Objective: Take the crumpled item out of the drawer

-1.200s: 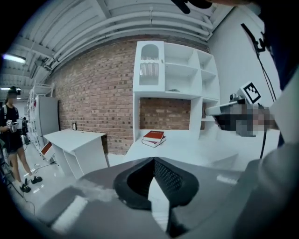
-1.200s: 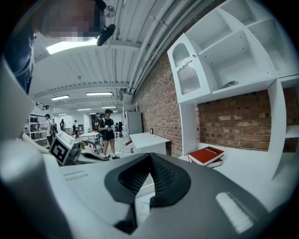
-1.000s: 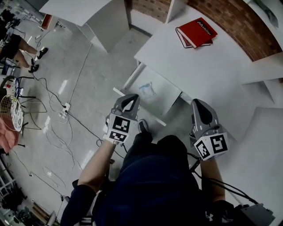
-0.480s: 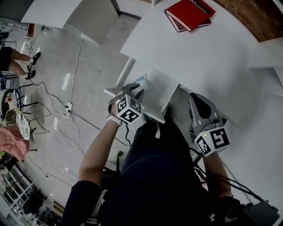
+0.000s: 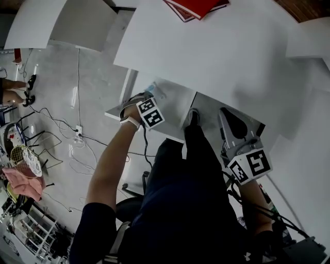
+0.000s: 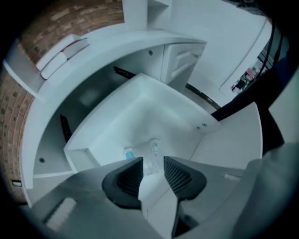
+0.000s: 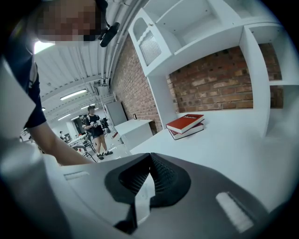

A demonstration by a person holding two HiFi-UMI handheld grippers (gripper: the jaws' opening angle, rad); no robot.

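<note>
The white drawer (image 5: pixel 174 105) stands pulled out from under the desk. In the left gripper view the crumpled item (image 6: pixel 151 155), clear plastic with a blue end, lies on the drawer floor (image 6: pixel 140 112) near its front. My left gripper (image 6: pixel 153 164) hovers just above it, and its jaws are opening with the item showing through the gap, untouched by the pads. In the head view the left gripper (image 5: pixel 142 98) reaches over the drawer's left part. My right gripper (image 5: pixel 230 117) waits at the desk's front edge, shut and empty (image 7: pixel 150 158).
Two red books (image 5: pixel 196 7) (image 7: pixel 187 124) lie at the back of the white desk (image 5: pixel 221 56). Brick wall and white shelves (image 7: pixel 196 28) rise behind it. Cables (image 5: pixel 77 140) trail over the floor at the left. A person (image 7: pixel 96 130) stands far off.
My left gripper has reached forward and down over the open drawer. The head view has swung so the desk sits closer. The right gripper has stayed by the desk edge.
</note>
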